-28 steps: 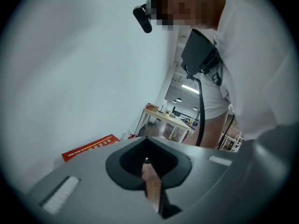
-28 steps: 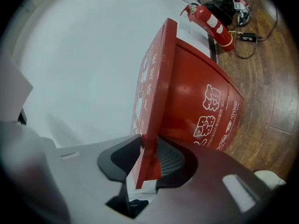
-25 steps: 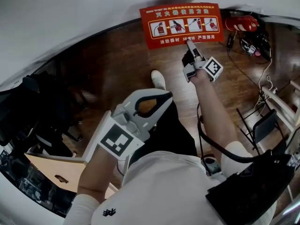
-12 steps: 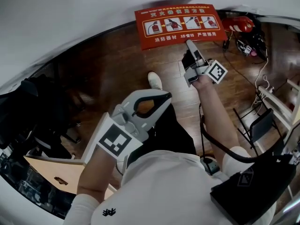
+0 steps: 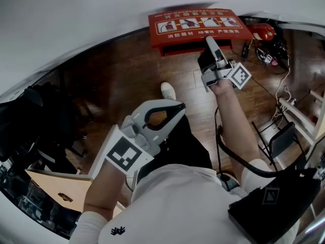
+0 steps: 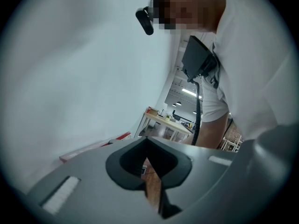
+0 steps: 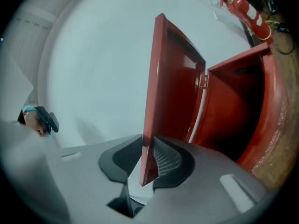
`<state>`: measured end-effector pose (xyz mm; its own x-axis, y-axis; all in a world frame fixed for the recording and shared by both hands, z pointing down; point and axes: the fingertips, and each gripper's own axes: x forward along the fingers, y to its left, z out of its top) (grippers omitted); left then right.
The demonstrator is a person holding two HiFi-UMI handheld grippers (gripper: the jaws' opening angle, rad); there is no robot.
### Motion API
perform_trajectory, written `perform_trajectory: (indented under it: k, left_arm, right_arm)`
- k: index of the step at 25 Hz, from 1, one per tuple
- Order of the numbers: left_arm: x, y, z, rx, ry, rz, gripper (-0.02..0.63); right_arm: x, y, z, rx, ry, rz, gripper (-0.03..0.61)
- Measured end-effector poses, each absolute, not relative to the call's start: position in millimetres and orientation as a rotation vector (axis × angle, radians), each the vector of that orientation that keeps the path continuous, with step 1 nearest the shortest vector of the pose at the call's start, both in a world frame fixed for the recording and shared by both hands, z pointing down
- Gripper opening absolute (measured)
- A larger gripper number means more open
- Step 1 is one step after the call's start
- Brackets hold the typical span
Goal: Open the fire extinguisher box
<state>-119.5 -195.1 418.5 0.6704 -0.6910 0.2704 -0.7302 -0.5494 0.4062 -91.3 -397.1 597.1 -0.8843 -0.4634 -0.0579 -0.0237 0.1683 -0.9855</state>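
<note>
Along the wall (image 5: 76, 24), right gripper (image 7: 147, 164) holds the lid (image 7: 173, 92)'s raised edge.

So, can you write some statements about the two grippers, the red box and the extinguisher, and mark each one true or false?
1. The right gripper clamps the edge of the red door. True.
2. The left gripper also holds the door. False: it is far from the door, jaws together on nothing.
3. The door is fully shut. False: it stands ajar from the box.
4. A red fire extinguisher lies on the floor beside the box. True.
</note>
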Motion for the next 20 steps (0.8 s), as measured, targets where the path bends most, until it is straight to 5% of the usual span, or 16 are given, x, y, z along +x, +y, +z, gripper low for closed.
perform_trajectory:
  k: [20]
  left_arm:
    - [-142.5, -207.2, 414.8, 2.379, -1.142, 0.116, 0.000]
  right_arm:
    - [-153.9, -499.7, 546.7, -0.430, 2.076, -1.667, 0.040]
